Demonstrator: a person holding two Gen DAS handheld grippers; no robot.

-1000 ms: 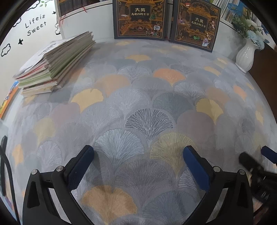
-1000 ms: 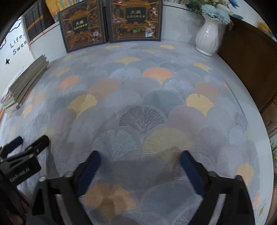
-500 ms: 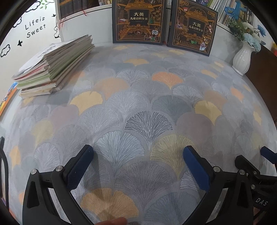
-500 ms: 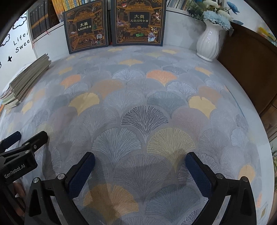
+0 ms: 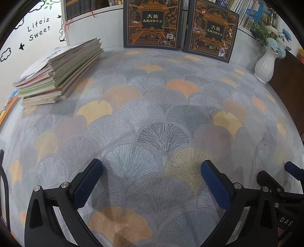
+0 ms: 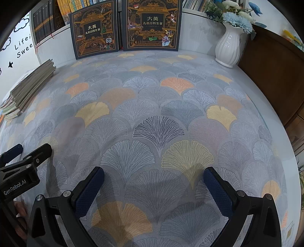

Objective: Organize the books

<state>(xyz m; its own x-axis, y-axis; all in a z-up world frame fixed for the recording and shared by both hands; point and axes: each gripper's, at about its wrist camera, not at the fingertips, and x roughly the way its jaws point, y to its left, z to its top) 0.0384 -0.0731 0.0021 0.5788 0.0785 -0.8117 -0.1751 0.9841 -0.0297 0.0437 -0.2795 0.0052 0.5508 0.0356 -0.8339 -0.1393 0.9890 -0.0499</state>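
We see a pile of thin books (image 5: 57,70) lying flat at the upper left. Two big dark books (image 5: 153,23) (image 5: 211,31) stand up at the top middle.

Looks like a home reading nook: bookshelves (image 6: 79,4) at back, "Life is Sweet" wall decal (image 5: 39,28), flower vase (image 6: 229,45), patterned tablecloth (image 5: 152,114).

"GenRobot.AI" on left tool (image 6: 19,185)
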